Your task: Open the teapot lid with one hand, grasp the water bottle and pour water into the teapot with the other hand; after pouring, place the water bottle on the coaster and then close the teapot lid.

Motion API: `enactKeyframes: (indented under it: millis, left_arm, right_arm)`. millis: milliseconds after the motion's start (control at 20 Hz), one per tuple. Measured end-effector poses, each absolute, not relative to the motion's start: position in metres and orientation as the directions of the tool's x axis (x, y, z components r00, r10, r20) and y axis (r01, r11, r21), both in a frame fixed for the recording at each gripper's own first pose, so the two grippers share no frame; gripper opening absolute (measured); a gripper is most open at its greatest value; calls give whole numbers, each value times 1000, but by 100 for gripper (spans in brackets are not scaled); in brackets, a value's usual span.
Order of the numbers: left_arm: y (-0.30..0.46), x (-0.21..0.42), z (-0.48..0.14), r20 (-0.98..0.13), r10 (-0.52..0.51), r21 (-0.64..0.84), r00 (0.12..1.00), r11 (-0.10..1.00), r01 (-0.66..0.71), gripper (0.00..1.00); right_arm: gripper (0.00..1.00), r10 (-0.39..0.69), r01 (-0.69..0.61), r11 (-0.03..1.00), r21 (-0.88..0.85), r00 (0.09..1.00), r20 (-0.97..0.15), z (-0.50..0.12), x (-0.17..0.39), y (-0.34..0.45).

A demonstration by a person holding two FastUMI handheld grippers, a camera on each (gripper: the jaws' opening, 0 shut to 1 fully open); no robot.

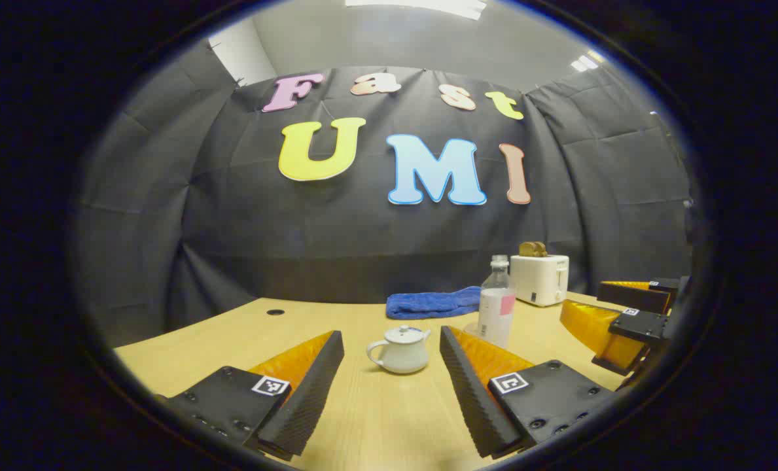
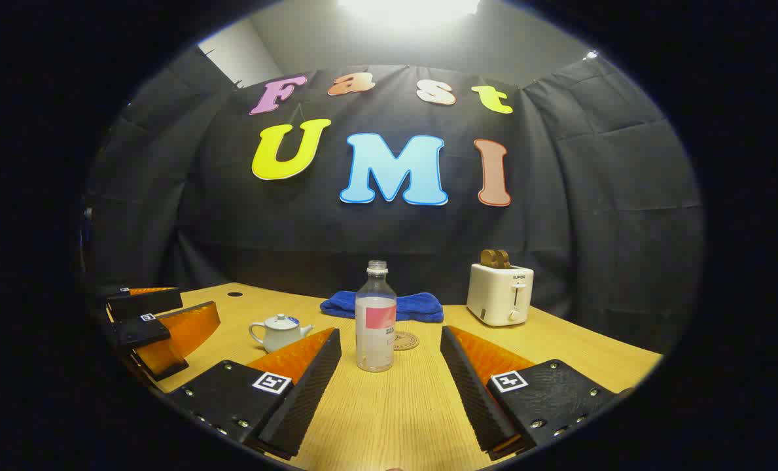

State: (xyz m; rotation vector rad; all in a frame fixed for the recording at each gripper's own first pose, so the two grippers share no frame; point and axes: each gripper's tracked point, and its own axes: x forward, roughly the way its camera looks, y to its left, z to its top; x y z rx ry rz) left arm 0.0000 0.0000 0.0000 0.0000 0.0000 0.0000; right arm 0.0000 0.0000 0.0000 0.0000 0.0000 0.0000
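coaster (image 2: pixel 405 341) is sitting mostly hidden behind the water bottle (image 2: pixel 375 318). left hand-held gripper (image 1: pixel 392 376) is hovering with fingers spread apart, lidded teapot (image 1: pixel 400 350) standing ahead between them on the tabletop (image 1: pixel 375 418), untouched. right hand-held gripper (image 2: pixel 390 373) is likewise gaping, bottle upright just ahead between its fingers, uncapped.

Coaster (image 2: pixel 405 341) partly hidden behind water bottle (image 2: pixel 375 319).
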Motion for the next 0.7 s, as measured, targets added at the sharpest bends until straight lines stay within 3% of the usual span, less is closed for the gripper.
enactKeyframes:
  millis: [250,700]
  left_arm:
    - [-3,-12,14,5,-20,14,1000,1000,20,97]
    - [-9,-21,24,12,-32,18,999,999,32,97]
  right_arm:
    - [95,6,-5,999,35,999,-38,3,-14,-2]
    - [95,0,0,1000,-13,1000,7,23,-28,-4]
